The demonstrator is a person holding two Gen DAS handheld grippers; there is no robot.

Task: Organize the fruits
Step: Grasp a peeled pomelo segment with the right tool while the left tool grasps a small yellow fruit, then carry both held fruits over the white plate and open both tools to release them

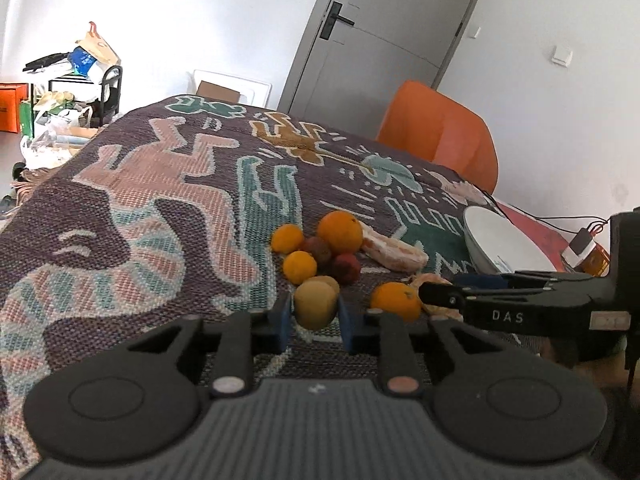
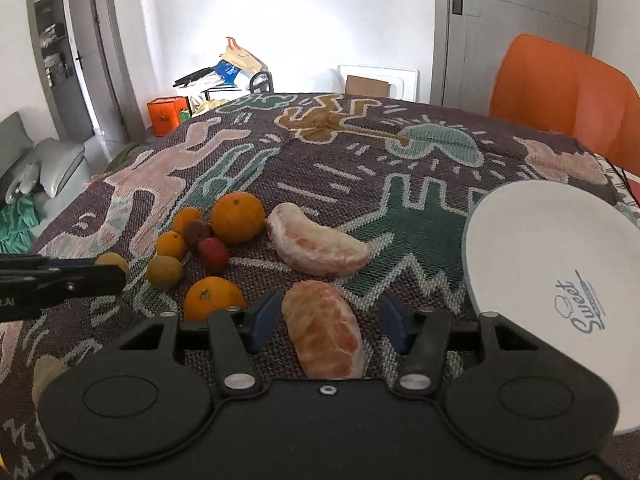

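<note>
My left gripper (image 1: 315, 312) clamps a small tan round fruit (image 1: 315, 309); my right gripper (image 2: 326, 320) spreads wide around a peeled pomelo wedge (image 2: 326, 334), beside the white plate's rim (image 2: 470, 264).

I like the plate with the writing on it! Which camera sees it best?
The right wrist view: the white plate is big and close, its "Sweet" lettering readable. The left wrist view catches it smaller, side-on, writing unreadable.
</note>
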